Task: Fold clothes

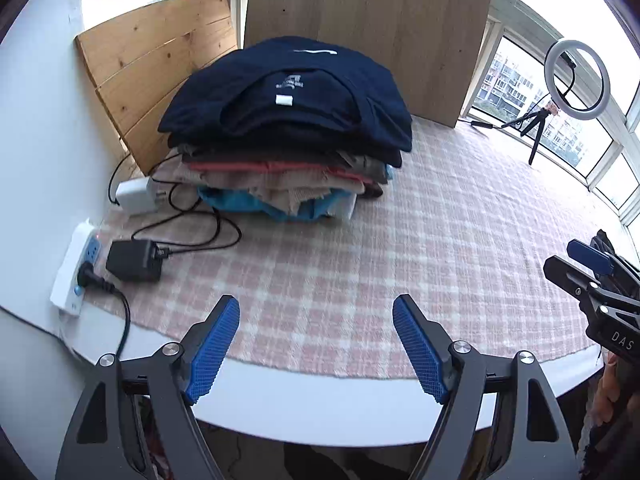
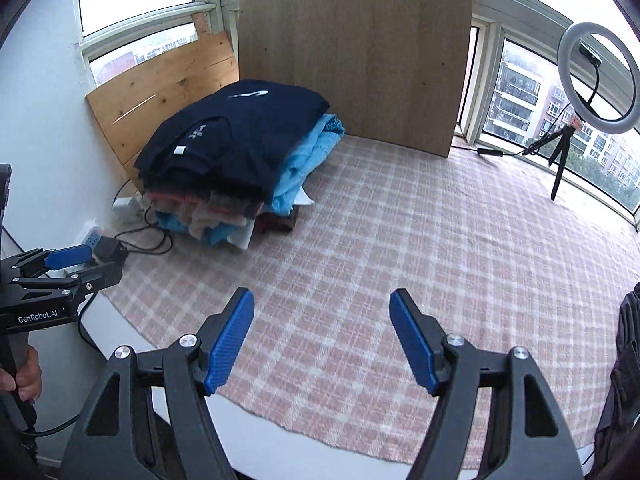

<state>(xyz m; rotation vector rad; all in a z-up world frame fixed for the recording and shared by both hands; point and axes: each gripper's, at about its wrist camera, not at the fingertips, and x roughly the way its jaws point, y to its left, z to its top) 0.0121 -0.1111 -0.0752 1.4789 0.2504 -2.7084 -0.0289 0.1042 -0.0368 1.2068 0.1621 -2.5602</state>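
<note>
1. We note the pink plaid cloth point(image 1: 400, 240) covering the table.
2. The stack of folded clothes point(image 1: 288, 132) sits at the cloth's far-left corner; its navy top shirt point(image 2: 240, 132) has its collar toward us, long axis front-to-back.
3. Left gripper point(image 1: 316, 344) and right gripper point(image 2: 322, 340) hover over the cloth's near edge, jaws spread, empty.

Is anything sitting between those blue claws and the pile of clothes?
No. Between the open left gripper, the open right gripper and the stack of clothes lies only bare checked cloth.
</note>
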